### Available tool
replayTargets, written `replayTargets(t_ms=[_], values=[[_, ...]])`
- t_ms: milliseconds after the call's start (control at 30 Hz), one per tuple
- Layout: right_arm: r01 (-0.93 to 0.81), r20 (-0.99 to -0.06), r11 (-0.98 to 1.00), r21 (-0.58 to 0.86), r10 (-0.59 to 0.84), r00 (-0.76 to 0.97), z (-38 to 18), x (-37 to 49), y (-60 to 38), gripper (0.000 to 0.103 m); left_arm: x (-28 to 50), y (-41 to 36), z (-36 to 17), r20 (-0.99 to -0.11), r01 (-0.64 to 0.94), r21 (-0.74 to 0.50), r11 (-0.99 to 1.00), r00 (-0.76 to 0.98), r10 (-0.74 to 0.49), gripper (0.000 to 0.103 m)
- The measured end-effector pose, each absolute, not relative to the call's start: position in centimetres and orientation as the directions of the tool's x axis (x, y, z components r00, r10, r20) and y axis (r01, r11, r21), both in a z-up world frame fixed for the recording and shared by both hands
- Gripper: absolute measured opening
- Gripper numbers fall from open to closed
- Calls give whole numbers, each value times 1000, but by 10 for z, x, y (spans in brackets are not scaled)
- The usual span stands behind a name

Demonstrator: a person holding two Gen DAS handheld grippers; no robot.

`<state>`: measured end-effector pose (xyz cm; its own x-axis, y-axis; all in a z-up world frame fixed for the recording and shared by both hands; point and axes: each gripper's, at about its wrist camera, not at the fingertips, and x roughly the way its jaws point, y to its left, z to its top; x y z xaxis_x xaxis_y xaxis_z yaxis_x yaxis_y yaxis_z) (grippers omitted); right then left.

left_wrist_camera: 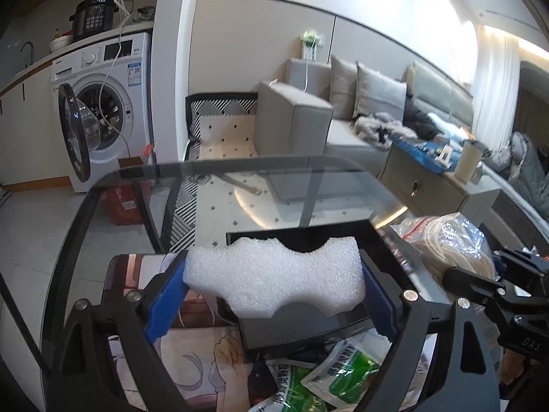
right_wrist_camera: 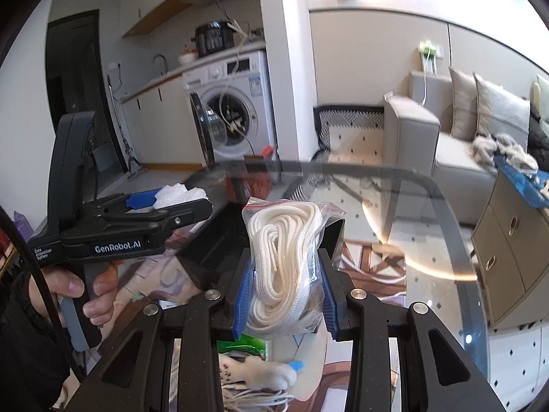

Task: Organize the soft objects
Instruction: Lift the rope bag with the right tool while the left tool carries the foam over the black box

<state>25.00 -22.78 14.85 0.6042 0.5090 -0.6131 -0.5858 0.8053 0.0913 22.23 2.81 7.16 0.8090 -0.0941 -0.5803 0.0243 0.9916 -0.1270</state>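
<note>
Both soft items are lifted but not yet stowed: the left tongs (left_wrist_camera: 274,292) clamp the white foam block (left_wrist_camera: 274,274) above the black tray (left_wrist_camera: 384,250), while the right tongs (right_wrist_camera: 284,295) pinch the bagged white rope (right_wrist_camera: 284,261), the tray at ten o'clock and green packets (left_wrist_camera: 343,377) left on the glass tabletop (right_wrist_camera: 429,240).

White foam block (left_wrist_camera: 274,274) and bagged white rope (right_wrist_camera: 286,267), both aloft.
</note>
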Motion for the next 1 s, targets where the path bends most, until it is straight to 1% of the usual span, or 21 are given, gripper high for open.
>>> replayTargets(t_ms=[333, 600, 767, 1000], values=[[-588, -675, 807, 53, 463, 575, 122, 278, -215, 35, 247, 23, 50, -618, 30, -135, 990, 779, -108, 90], [-621, -719, 784, -15, 423, 551, 110, 296, -197, 35, 257, 13, 44, -637, 37, -81, 996, 767, -80, 90], [-650, -739, 757, -74, 396, 545, 103, 300, -187, 35, 263, 10, 41, -648, 43, -73, 996, 757, -80, 90], [-690, -762, 714, -119, 379, 525, 98, 311, -175, 35, 266, 9, 40, -647, 47, -50, 998, 759, -68, 90]])
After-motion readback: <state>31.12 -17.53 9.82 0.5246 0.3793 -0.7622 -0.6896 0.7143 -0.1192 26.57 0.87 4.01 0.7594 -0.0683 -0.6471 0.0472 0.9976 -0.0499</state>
